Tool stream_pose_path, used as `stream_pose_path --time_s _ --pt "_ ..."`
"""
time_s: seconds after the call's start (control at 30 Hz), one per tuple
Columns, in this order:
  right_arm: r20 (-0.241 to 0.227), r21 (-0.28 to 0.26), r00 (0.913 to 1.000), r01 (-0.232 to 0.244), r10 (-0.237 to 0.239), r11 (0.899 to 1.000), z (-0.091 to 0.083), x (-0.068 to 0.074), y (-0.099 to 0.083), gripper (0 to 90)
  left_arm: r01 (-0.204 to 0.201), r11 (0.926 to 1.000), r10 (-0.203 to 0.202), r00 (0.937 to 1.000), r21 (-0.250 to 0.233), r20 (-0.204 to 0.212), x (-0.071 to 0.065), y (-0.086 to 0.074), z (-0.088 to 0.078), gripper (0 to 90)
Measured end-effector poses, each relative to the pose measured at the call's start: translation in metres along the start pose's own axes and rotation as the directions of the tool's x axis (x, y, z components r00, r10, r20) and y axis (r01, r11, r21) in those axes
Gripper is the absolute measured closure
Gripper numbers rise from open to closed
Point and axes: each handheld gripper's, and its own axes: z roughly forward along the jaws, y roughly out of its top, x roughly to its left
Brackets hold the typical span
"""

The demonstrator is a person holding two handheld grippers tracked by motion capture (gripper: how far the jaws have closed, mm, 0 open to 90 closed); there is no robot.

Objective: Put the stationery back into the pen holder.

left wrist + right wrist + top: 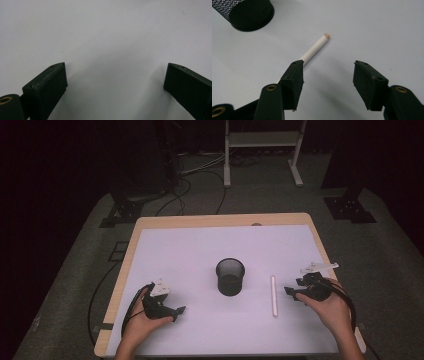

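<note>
White table (190,250), white stick (314,48) partly hidden behind right tongs (328,72)

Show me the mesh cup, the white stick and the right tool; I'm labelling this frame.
mesh cup (230,281), high view, on its front wall.
white stick (273,296), high view, on the middle of its shaft.
right tool (328,80), right gripper view, midway between its open fingertips.

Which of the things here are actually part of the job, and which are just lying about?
Part of the job:
white stick, lying on the table beside the right gripper
black mesh cup, upright at mid-table
left gripper, open, resting apart

Just lying about:
white metal stand on the floor behind
floor cables
</note>
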Motion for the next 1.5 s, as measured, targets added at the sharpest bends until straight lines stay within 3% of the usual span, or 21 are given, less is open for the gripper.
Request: stream_pose_path --time_s 0.4,0.83,1.07,1.5 --pt "-0.020 0.018 0.9998 0.002 -0.002 1.000 0.011 0.004 0.016 46.0 -0.001 1.0000 0.001 1.0000 0.000 0.000 0.000 0.000 0.000 3.6" --pt "-0.041 0.084 0.9988 -0.022 0.026 0.996 0.030 0.008 0.035 55.4 0.000 1.0000 0.000 1.0000 0.000 0.001 0.000 0.000 0.000 3.6" --pt "-0.056 0.129 0.9972 -0.042 0.049 0.991 0.039 0.008 0.044 59.7 0.000 1.0000 0.000 1.0000 0.001 0.001 0.000 0.000 0.000 3.6" --pt "-0.036 0.201 0.9970 -0.060 0.069 0.978 0.057 0.006 0.056 62.5 -0.001 1.0000 0.001 1.0000 0.001 0.000 0.000 0.000 0.000 3.6"
